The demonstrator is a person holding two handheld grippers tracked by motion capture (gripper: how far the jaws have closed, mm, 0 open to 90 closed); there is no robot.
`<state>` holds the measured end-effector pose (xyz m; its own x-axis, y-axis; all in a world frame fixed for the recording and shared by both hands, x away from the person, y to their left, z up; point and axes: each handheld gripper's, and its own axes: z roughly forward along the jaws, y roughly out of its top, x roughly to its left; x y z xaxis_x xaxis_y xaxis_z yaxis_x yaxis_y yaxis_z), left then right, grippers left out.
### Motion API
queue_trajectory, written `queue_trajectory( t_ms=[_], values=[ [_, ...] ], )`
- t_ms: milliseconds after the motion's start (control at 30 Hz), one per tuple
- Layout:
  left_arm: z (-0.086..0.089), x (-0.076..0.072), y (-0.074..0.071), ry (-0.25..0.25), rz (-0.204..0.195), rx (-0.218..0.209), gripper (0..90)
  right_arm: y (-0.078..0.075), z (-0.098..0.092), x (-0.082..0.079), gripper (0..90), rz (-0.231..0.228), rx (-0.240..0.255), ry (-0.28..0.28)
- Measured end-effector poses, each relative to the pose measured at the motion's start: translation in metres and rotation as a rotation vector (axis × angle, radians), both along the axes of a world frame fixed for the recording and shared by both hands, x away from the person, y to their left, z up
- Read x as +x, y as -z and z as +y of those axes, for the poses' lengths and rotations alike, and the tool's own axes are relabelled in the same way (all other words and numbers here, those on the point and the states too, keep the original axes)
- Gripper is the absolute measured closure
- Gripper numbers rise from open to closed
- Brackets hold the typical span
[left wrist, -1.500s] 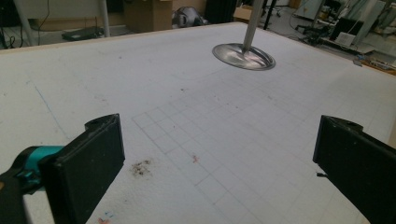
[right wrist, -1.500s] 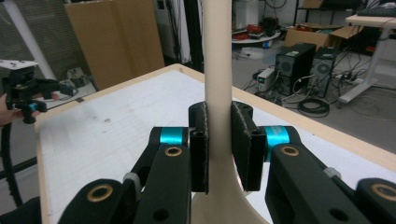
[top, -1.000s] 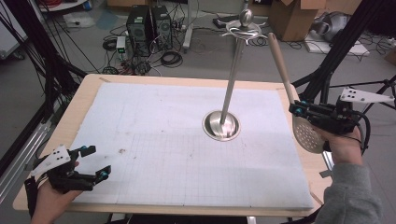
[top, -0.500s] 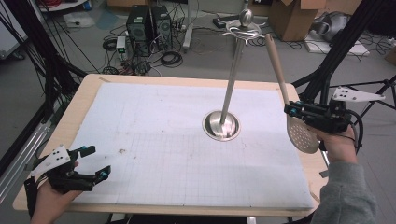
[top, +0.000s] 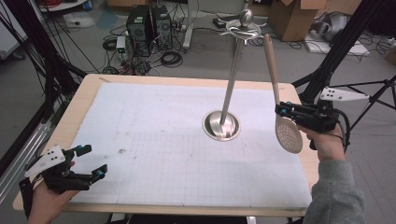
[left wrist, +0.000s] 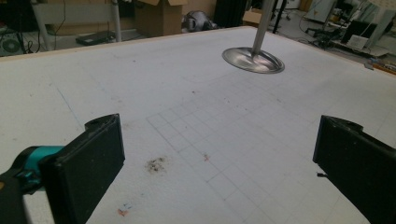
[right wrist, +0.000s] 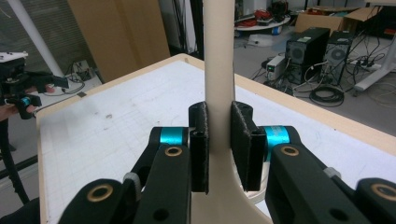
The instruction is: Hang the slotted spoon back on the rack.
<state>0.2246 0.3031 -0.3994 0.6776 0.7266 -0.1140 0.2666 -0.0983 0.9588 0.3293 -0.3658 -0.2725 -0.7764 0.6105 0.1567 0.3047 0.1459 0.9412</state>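
Change since earlier frame: slotted spoon (top: pixel 282 101) has swung more upright and shifted toward the stand; right hand barely travelled.
Right tool (top: pixel 280 110): clamped on the spoon's neck just above the perforated bowl; in the right gripper view both pads (right wrist: pixel 200 140) press the pale handle (right wrist: pixel 218 70).
Spoon attitude: handle up, bowl down, held in the air off the right edge of the table (top: pixel 84 98); handle tip near the stand's top hooks, apart from them.
Why held so: low grip leaves the handle end free, likely to hang it on a hook (judgement).
Utensil stand (top: pixel 232 79): steel pole on round base (left wrist: pixel 253 59), right of table centre, hooks bare.
Left tool (top: pixel 88 163): jaws apart, holding nothing, parked low at the near-left corner, likely to stay out of the way.
White gridded mat (top: pixel 154 140): covers the table.
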Motion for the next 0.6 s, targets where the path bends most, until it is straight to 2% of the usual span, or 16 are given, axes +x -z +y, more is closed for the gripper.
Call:
queue_trajectory(
  t_ms=[600],
  values=[
    [0.002,-0.002,-0.001,-0.003,-0.005,-0.009,2.4,0.007,0.023,0.014,78.7,0.015,-0.045,0.005]
  ],
)
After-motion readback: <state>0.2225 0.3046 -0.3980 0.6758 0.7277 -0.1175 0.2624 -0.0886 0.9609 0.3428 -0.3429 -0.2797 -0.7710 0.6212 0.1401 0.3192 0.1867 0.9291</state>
